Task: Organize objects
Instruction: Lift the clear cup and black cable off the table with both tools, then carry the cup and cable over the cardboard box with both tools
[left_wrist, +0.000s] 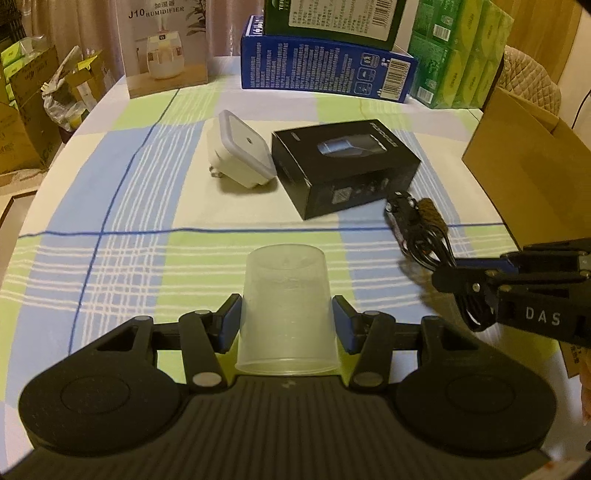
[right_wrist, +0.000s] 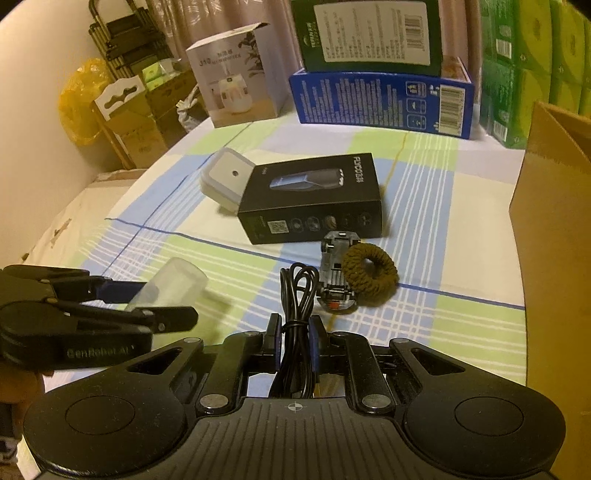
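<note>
We've got the left gripper (left_wrist: 286, 317) clamped on a clear plastic cup (left_wrist: 286, 310), fingers partly open and pressed to its sides; the cup is empty, with its open rim toward the camera. Our right gripper (right_wrist: 293, 332) has its fingers nearly shut on a coiled black cable (right_wrist: 297, 295), held above the checked cloth on the worktop (left_wrist: 147, 206). Still lying there: a black product box (left_wrist: 343, 166) touching a white plug-in night light (left_wrist: 240, 155), and near them a toy car (right_wrist: 338, 273) with a brown hair tie (right_wrist: 369, 275) resting against it. A brown cardboard box (left_wrist: 532, 162) stands at the right edge; we can't see inside it.
</note>
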